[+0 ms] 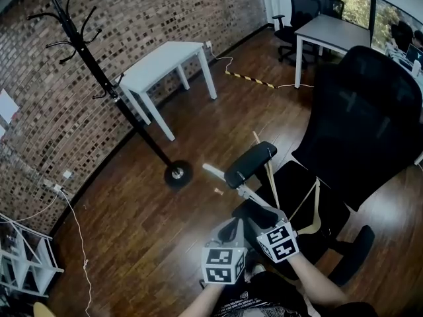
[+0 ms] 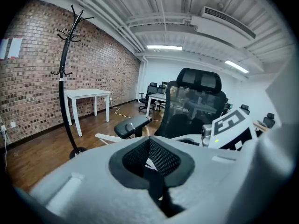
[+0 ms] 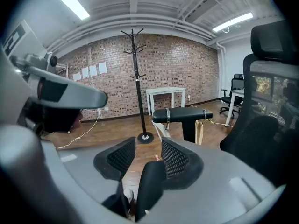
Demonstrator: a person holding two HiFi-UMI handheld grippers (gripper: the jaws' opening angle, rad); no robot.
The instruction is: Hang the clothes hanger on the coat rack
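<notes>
The black coat rack stands by the brick wall, its round base on the wood floor; it also shows in the left gripper view and the right gripper view. A light wooden hanger lies on the black office chair's seat, leaning by the armrest; a piece of it shows beside the armrest post. My right gripper is open just short of the armrest, with only floor between its pads. My left gripper sits beside it, its pads meeting at the tips.
The office chair fills the right side. A white bar juts out under the armrest. A white table stands past the rack, a desk with chairs farther back. A cable trails along the floor at left.
</notes>
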